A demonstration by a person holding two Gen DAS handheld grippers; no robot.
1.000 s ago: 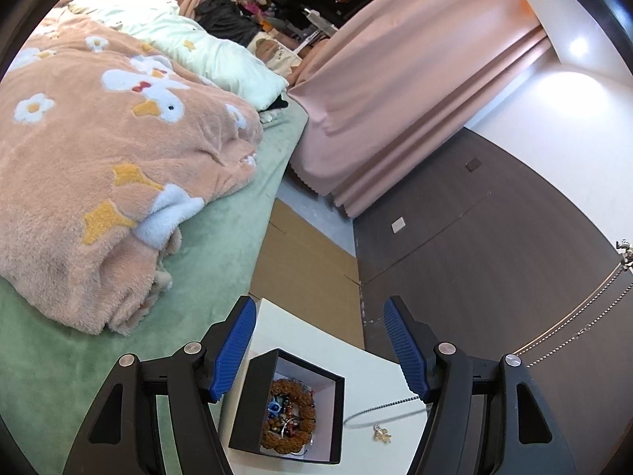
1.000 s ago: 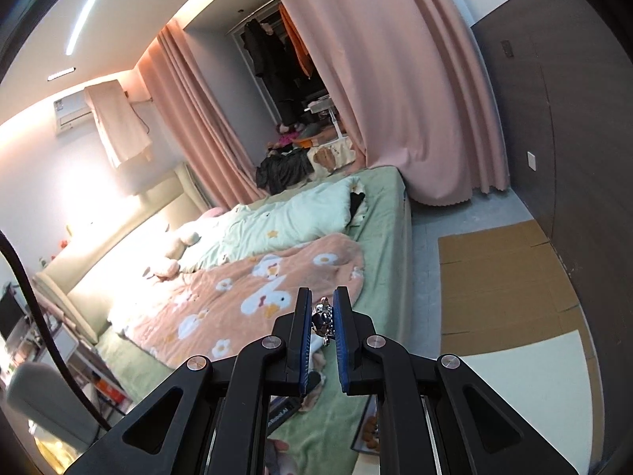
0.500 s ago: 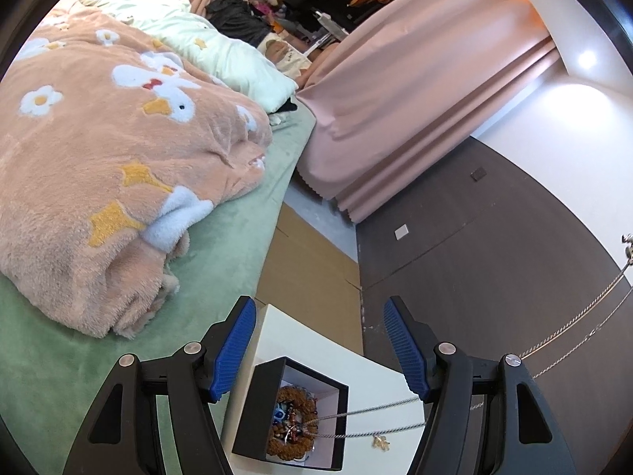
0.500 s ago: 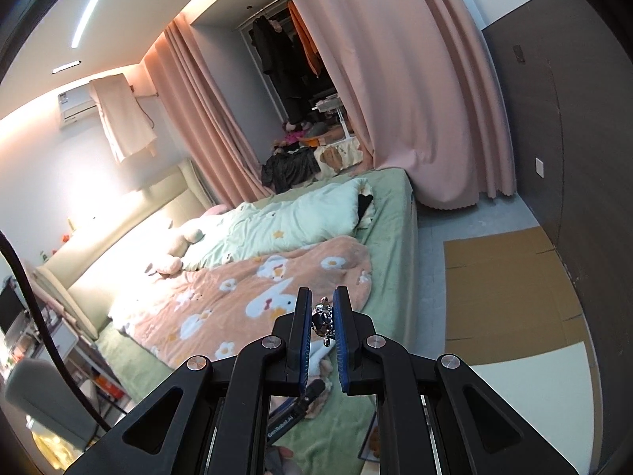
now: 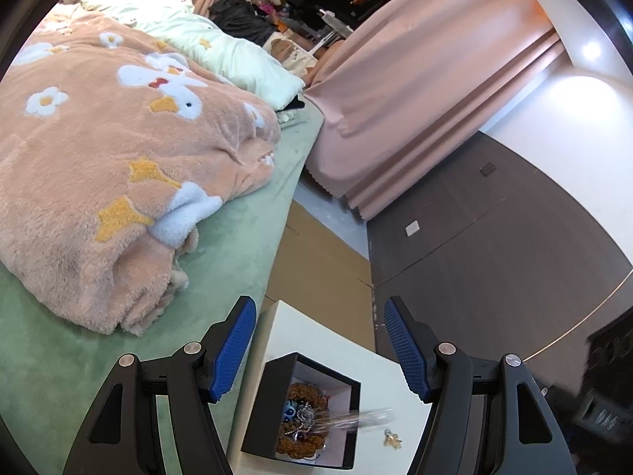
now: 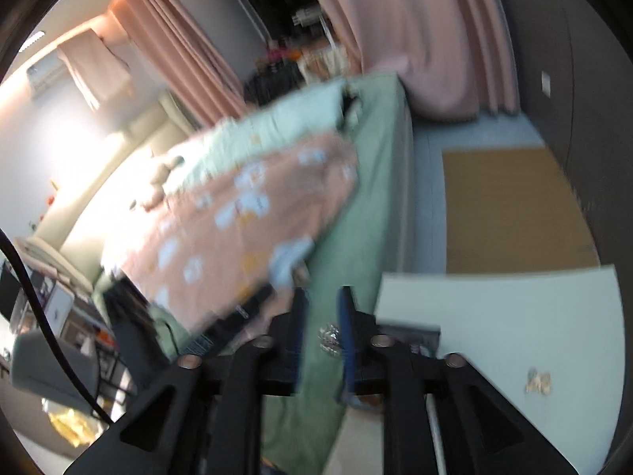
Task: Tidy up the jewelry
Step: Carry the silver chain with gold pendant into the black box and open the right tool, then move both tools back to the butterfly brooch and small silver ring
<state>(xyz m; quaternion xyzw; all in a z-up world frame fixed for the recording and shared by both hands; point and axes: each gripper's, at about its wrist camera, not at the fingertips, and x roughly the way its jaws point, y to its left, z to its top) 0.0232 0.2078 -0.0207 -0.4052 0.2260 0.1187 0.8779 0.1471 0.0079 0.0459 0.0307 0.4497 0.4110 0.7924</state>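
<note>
The silver chain (image 5: 356, 419) blurs across the rim of the black box (image 5: 304, 411), part inside on the beads, and its clasp end sits between our right gripper (image 6: 322, 336) jaws, grip unclear. Left gripper (image 5: 316, 352) hangs released above the box. Next, we tuck it in; the gold charm (image 5: 392, 440) waits beside the box on the counter (image 5: 300, 332).

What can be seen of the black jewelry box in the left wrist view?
The black jewelry box is a small, open, lidless square box with dark outer walls and a pale lining. It stands on the white table near the edge facing the bed. Inside lie a brown beaded bracelet, something blue and a silvery tangle. A blurred silver chain trails over its right rim. A small gold charm lies on the table beside it, apart. The left tongs are open above it, not touching.
</note>
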